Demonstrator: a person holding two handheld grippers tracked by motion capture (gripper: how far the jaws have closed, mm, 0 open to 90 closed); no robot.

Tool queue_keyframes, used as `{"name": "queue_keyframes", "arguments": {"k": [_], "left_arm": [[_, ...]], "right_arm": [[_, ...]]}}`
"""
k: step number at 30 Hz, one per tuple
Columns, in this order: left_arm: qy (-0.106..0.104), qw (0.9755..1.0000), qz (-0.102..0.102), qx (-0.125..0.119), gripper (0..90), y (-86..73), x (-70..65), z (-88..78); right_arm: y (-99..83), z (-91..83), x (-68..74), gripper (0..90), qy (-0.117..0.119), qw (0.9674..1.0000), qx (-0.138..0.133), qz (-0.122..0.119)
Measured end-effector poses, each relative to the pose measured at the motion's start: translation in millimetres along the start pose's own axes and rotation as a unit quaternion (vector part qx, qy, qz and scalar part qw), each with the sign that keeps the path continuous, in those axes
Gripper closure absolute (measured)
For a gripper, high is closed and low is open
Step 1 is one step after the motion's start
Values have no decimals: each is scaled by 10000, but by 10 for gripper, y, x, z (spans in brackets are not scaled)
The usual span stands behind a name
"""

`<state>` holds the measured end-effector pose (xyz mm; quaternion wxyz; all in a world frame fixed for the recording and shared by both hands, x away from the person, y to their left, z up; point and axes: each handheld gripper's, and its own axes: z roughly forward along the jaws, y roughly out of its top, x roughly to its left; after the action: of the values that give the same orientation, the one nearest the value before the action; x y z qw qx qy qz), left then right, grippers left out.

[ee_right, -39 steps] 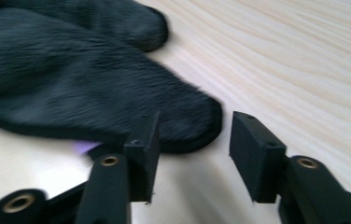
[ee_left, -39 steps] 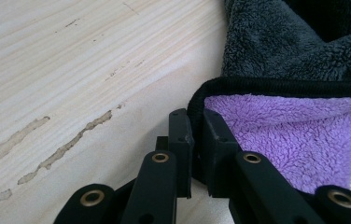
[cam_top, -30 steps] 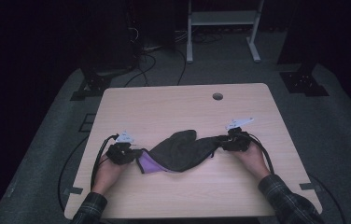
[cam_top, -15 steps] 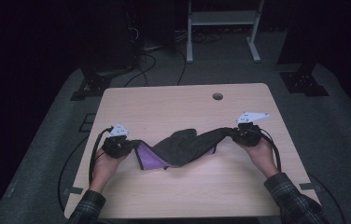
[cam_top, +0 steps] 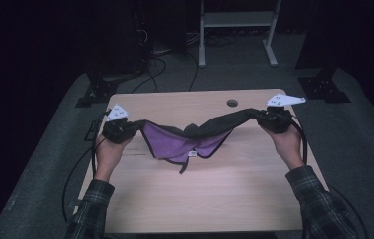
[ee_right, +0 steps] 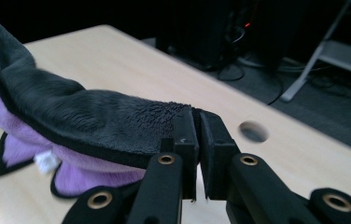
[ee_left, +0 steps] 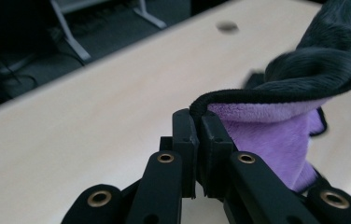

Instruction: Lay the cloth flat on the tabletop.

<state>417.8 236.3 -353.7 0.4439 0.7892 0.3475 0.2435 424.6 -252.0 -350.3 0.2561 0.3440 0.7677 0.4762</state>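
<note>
Two grippers, left gripper (cam_top: 131, 128) and right gripper (cam_top: 260, 116), each clamped on a corner of the purple-grey cloth (cam_top: 190, 141), hands raised above the table (cam_top: 200, 199).

Dim overall, black surroundings, soft-focus claw-camera backgrounds

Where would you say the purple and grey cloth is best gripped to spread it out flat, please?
At its two far corners, each from its own outer side, as now: the left gripper pinches the bound edge of the cloth at one end and the right gripper the other. The cloth hangs slack between them, so probably only pulling the corners apart evens it out.
</note>
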Motion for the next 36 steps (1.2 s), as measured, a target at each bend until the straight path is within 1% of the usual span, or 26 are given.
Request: {"name": "queue_keyframes", "arguments": {"k": [1,5,8,9,10,12,13,14,16,18,19,22,23,24,25,26,27,28,29,31,32,34,35,36], "left_arm": [[98,9999,8,-123,859,120,59,1],[282,9990,27,-347,861,355,171,26],[359,9982,49,-480,861,520,231,38],[391,9978,76,-531,861,576,244,37],[391,9978,76,-531,862,576,244,37],[456,9970,121,-614,862,693,263,28],[510,9959,188,-722,862,806,277,2],[540,9952,205,-790,862,862,280,-17],[549,9934,200,-986,862,964,273,-66],[544,9924,248,-1075,862,1022,253,-112],[532,9920,252,-1119,862,1030,236,-115],[484,9924,259,-1104,861,1007,209,-107],[420,9933,240,-1052,861,946,181,-73],[420,9933,240,-1052,861,946,181,-73],[369,9941,232,-997,861,901,166,-45],[355,9944,231,-968,861,872,153,-27],[283,9955,206,-875,861,798,128,17],[283,9955,206,-875,861,798,128,17],[248,9960,193,-838,861,752,112,34],[162,9966,173,-795,861,678,92,43],[125,9967,151,-783,860,639,76,41],[49,9971,159,-742,860,563,45,29],[7,9973,148,-717,860,494,18,16],[7,9973,148,-717,860,494,18,16]], "right_arm": [[83,-18,-59,855,-123,9999,-83,11],[246,-55,-178,856,-357,9991,-231,69],[368,-90,-270,857,-500,9980,-371,139],[408,-101,-298,857,-524,9977,-402,161],[448,-112,-318,857,-577,9973,-440,139],[532,-140,-350,857,-638,9965,-516,133],[574,-159,-359,857,-681,9960,-575,119],[613,-178,-363,857,-730,9951,-665,105],[693,-234,-361,857,-832,9932,-808,39],[746,-288,-351,857,-877,9916,-949,2],[756,-307,-349,857,-875,9915,-959,-7],[707,-323,-332,857,-860,9920,-920,-36],[672,-316,-329,857,-847,9924,-894,-40],[672,-316,-329,857,-847,9924,-894,-40],[633,-305,-323,857,-834,9927,-869,-24],[580,-287,-319,856,-821,9932,-831,-24],[495,-258,-307,856,-769,9942,-753,10],[495,-258,-307,856,-769,9942,-753,10],[465,-249,-300,856,-749,9946,-721,2],[377,-236,-265,856,-688,9956,-640,25],[297,-245,-227,856,-606,9964,-597,30],[268,-252,-211,856,-592,9965,-586,12],[179,-275,-163,856,-515,9971,-562,-12],[179,-275,-163,856,-515,9971,-562,-12]]}}
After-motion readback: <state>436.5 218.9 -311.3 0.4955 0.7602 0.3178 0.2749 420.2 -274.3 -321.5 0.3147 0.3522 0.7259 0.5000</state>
